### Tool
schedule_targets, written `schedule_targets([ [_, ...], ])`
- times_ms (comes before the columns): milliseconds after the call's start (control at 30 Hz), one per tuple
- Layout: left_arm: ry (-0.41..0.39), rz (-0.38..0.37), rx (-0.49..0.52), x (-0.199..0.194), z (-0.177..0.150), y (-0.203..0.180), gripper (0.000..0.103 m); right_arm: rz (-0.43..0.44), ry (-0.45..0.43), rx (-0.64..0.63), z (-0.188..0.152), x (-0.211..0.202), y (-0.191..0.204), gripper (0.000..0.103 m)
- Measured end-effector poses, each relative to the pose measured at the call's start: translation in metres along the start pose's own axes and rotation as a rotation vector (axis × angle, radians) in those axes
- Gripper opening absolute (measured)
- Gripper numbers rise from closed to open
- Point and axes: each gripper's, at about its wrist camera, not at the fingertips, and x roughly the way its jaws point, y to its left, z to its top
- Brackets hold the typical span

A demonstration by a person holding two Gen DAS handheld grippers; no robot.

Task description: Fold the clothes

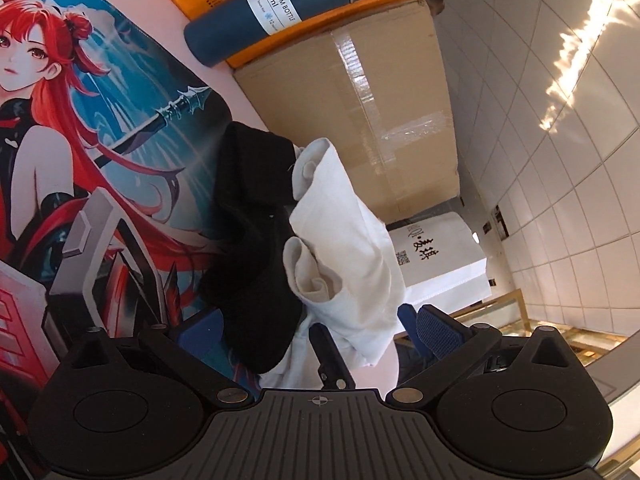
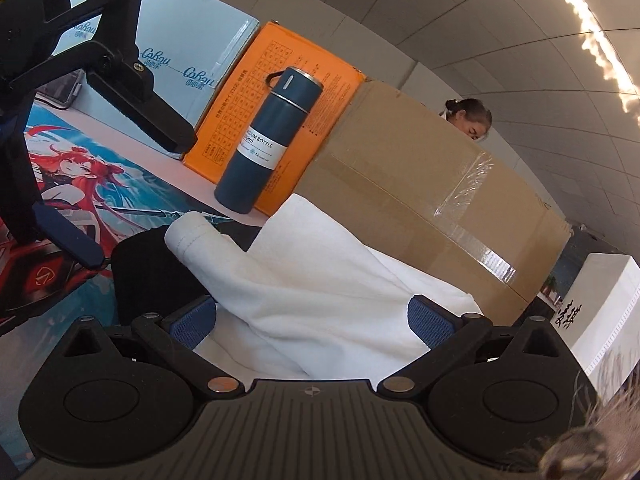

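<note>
A white garment (image 1: 340, 216) and a black garment (image 1: 256, 208) lie bunched together between my left gripper's (image 1: 316, 328) open blue-padded fingers (image 1: 436, 328), over the printed mat. In the right wrist view the white garment (image 2: 320, 288) lies between my right gripper's (image 2: 312, 320) open fingers (image 2: 430, 320), with the black garment (image 2: 148, 272) at its left. The left gripper (image 2: 120, 184) shows at the upper left of the right wrist view, jaws wide apart, its lower fingertip near the black cloth.
An anime-print mat (image 1: 80, 128) covers the pink table. A blue vacuum bottle (image 2: 268, 140) stands before an orange box (image 2: 248, 116). A large cardboard box (image 2: 432, 200) and a white box (image 2: 604, 312) stand behind. A person (image 2: 468, 118) is beyond.
</note>
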Motion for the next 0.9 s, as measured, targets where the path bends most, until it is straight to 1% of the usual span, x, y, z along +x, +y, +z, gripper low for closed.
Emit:
schedule_targets([
  [100,0.009,0.017,0.013,0.016,0.0,-0.006,0.103,0.06,0.017,0.008,0.007,0.013,0.0,0.103],
  [167,-0.009,0.024,0.034,0.026,0.0,-0.009,0.103,0.106,0.031,0.014,0.007,0.022,0.002,0.092],
  [200,-0.016,0.019,0.042,0.03,0.0,-0.01,0.103,0.125,0.035,0.027,0.005,0.023,0.002,0.065],
  [233,-0.022,0.011,0.051,0.034,0.0,-0.01,0.103,0.136,0.042,0.059,0.003,0.026,-0.002,0.032],
  [267,-0.028,0.005,0.059,0.036,0.0,-0.01,0.103,0.146,0.047,0.097,0.001,0.028,-0.007,0.024],
  [333,-0.04,-0.001,0.078,0.039,-0.001,-0.011,0.103,0.17,0.033,0.236,-0.004,0.029,-0.024,0.014],
  [433,-0.06,0.014,0.128,0.042,-0.002,-0.014,0.103,0.206,0.012,0.496,-0.012,0.028,-0.056,0.01],
  [533,-0.079,0.029,0.179,0.044,-0.003,-0.016,0.101,0.201,-0.013,0.706,-0.02,0.029,-0.08,0.009],
  [567,-0.089,0.056,0.207,0.046,-0.004,-0.019,0.089,0.206,-0.027,0.768,-0.023,0.03,-0.086,0.009],
  [600,-0.095,0.11,0.249,0.049,-0.005,-0.023,0.062,0.207,-0.047,0.82,-0.026,0.03,-0.092,0.009],
  [633,-0.093,0.163,0.286,0.054,-0.005,-0.026,0.045,0.203,-0.063,0.859,-0.029,0.03,-0.095,0.009],
  [667,-0.089,0.21,0.318,0.058,-0.006,-0.027,0.021,0.201,-0.078,0.899,-0.032,0.03,-0.099,0.009],
  [700,-0.088,0.234,0.341,0.059,-0.007,-0.028,0.017,0.211,-0.083,0.937,-0.034,0.03,-0.102,0.009],
  [733,-0.089,0.232,0.353,0.058,-0.007,-0.027,0.016,0.222,-0.091,0.974,-0.035,0.03,-0.104,0.008],
  [767,-0.091,0.229,0.365,0.057,-0.007,-0.027,0.011,0.233,-0.118,0.997,-0.033,0.026,-0.108,0.008],
  [800,-0.098,0.224,0.382,0.055,-0.008,-0.028,0.01,0.244,-0.144,1.02,-0.032,0.022,-0.111,0.007],
  [900,-0.171,0.195,0.472,0.038,-0.012,-0.045,0.008,0.282,-0.239,1.088,-0.022,0.009,-0.122,0.007],
])
